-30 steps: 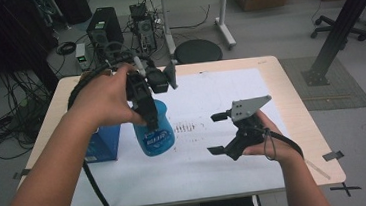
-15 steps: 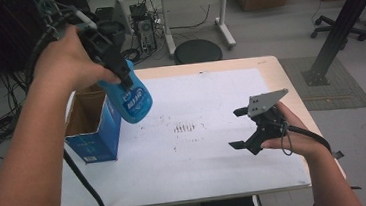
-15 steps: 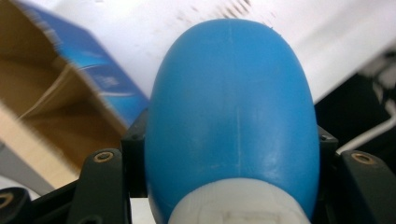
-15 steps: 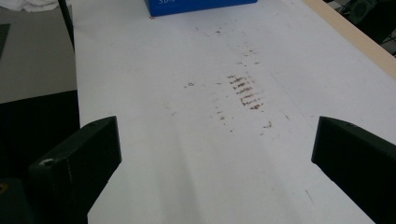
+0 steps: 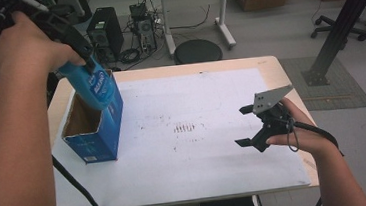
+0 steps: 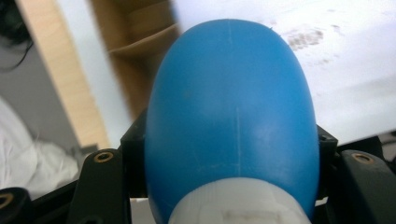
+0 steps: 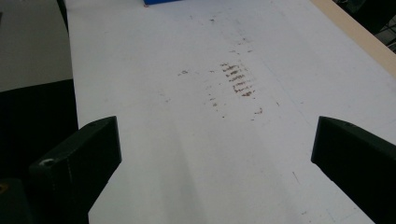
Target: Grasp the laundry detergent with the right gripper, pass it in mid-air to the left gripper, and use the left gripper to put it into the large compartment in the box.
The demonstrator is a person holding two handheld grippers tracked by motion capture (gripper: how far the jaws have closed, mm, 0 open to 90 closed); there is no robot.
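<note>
- The blue bottle [image 5: 91, 86] was a smooth, rounded plastic container with a label of pale lettering on its side and a white neck at the gripped end.
- The left gripper [image 5: 73, 42] was clamped on that bottle near its neck, the black jaws pressed against both flanks of the blue body.
- The bottle hung tilted, its rounded bottom pointing down and away from the fingers, just above the open top of the blue cardboard box [image 5: 96, 133].
- In the high view, the bottle's lower end overlapped the box's far rim; whether it touched the cardboard could not be told.
- The box stood upright, below and beyond the left fingers, on the white sheet [image 5: 203, 181] that covered the table [image 5: 278, 64].
- The left gripper view showed the bottle [image 6: 231, 121] from close up: a faint mould seam down its middle, the ribbed white neck [image 6: 238, 205] between the jaws, and the brown inside of the box [image 6: 140, 51] beyond the fingers.
- The high view gave what that close view could not: the label, the box's blue outside and the person's left hand [image 5: 25, 44] held high over the table's near-left part.
- The right gripper [image 5: 246, 126] hovered low over the sheet with its jaws wide apart and nothing between them, well apart from the bottle.
- The right gripper view showed the jaws at either edge and, ahead of the fingers, a patch of small brown marks [image 7: 238, 79] on the sheet.
- A blue corner of the box [image 7: 161, 2] lay far beyond those fingers.
</note>
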